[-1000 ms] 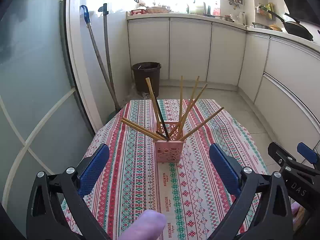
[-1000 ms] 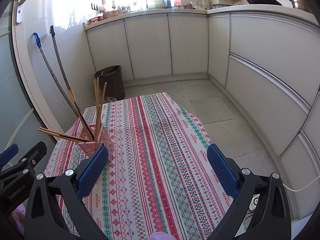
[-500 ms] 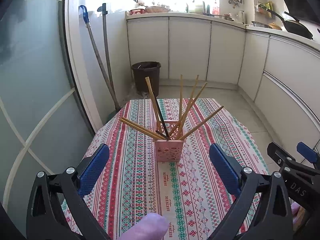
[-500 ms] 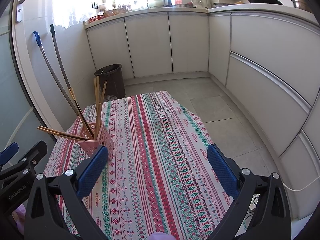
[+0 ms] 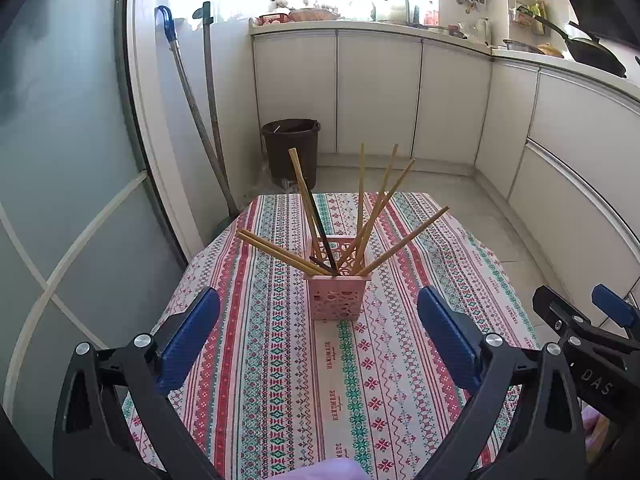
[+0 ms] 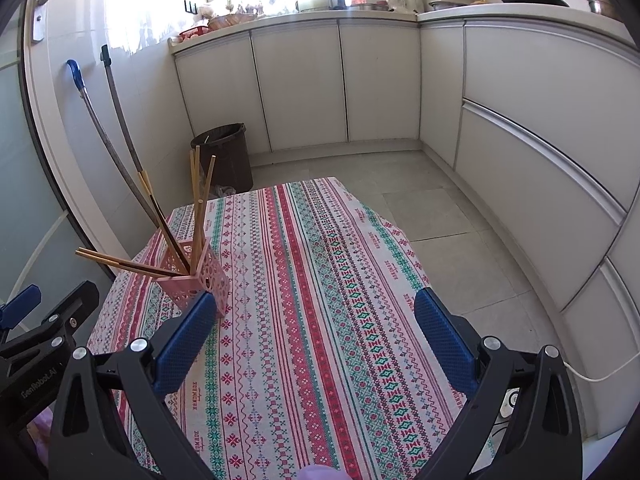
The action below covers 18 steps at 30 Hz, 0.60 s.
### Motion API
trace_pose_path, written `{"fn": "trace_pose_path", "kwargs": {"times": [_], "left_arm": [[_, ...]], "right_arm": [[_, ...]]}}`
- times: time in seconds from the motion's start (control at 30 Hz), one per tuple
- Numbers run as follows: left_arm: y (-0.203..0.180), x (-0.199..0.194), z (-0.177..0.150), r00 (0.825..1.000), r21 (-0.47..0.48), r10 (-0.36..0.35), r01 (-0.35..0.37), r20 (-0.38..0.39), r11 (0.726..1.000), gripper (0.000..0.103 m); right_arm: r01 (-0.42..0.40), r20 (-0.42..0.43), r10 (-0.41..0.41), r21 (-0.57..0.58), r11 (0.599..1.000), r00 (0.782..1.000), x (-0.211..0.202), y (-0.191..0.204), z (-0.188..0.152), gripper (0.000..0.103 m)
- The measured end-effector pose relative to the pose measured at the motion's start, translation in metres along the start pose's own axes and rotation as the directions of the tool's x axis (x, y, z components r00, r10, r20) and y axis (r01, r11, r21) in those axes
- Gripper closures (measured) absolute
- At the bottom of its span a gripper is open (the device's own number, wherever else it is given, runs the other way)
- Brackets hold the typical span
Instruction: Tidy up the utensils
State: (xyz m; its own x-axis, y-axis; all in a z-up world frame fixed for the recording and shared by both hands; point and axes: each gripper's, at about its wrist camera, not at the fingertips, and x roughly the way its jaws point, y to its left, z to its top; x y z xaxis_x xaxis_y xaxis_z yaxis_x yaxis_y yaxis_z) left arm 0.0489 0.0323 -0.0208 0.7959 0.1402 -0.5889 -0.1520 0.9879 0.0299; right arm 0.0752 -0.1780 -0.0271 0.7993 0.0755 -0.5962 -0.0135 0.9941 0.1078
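A pink perforated holder (image 5: 337,295) stands on the patterned tablecloth (image 5: 280,360) and holds several wooden chopsticks (image 5: 370,216) fanned outward, plus a dark one. My left gripper (image 5: 319,334) is open and empty, just in front of the holder. My right gripper (image 6: 314,338) is open and empty over the cloth; the holder (image 6: 202,276) sits beside its left finger. Each gripper shows at the edge of the other's view.
The table is small, with its edges close on all sides. A dark bin (image 5: 291,148) and two long-handled mops (image 5: 192,120) stand beyond its far end. White cabinets (image 6: 520,140) line the back and right. A glass door is at left.
Both views have shifted only slightly; the holder and chopsticks stay put and both grippers stay open.
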Motion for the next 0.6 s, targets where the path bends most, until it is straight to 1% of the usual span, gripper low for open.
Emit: {"fn": "trace_pose_path", "kwargs": {"times": [0.03, 0.1, 0.13, 0.23, 0.4, 0.6], "left_arm": [[-0.001, -0.0013, -0.0005, 1.0, 0.008, -0.003, 0.003, 0.011, 1.0, 0.012], [-0.003, -0.0025, -0.0011, 0.999, 0.019, -0.039, 0.039, 0.016, 0.999, 0.016], [-0.0043, -0.0022, -0.0018, 0.999, 0.022, -0.05, 0.049, 0.013, 0.999, 0.016], [-0.0046, 0.0, -0.0028, 0.999, 0.02, -0.045, 0.044, 0.002, 0.999, 0.016], [0.0018, 0.0001, 0.0006, 1.0, -0.016, -0.015, 0.015, -0.002, 1.0, 0.007], [0.0009, 0.0033, 0.0001, 1.0, -0.015, -0.016, 0.016, -0.023, 1.0, 0.007]], "right_arm": [[0.001, -0.001, -0.001, 0.0, 1.0, 1.0, 0.0003, -0.0002, -0.0002, 0.007], [-0.001, -0.004, 0.001, 0.002, 1.0, 1.0, 0.001, -0.0008, -0.0004, 0.007], [-0.002, -0.005, 0.002, 0.003, 1.0, 1.0, 0.001, -0.0007, -0.0005, 0.007], [-0.002, -0.008, 0.002, 0.001, 1.0, 1.0, 0.0023, -0.0013, -0.0007, 0.007], [-0.001, -0.007, 0.001, 0.007, 1.0, 1.0, 0.0031, -0.0032, -0.0004, 0.007], [-0.001, -0.012, 0.001, 0.004, 1.0, 1.0, 0.0048, -0.0036, -0.0013, 0.007]]}}
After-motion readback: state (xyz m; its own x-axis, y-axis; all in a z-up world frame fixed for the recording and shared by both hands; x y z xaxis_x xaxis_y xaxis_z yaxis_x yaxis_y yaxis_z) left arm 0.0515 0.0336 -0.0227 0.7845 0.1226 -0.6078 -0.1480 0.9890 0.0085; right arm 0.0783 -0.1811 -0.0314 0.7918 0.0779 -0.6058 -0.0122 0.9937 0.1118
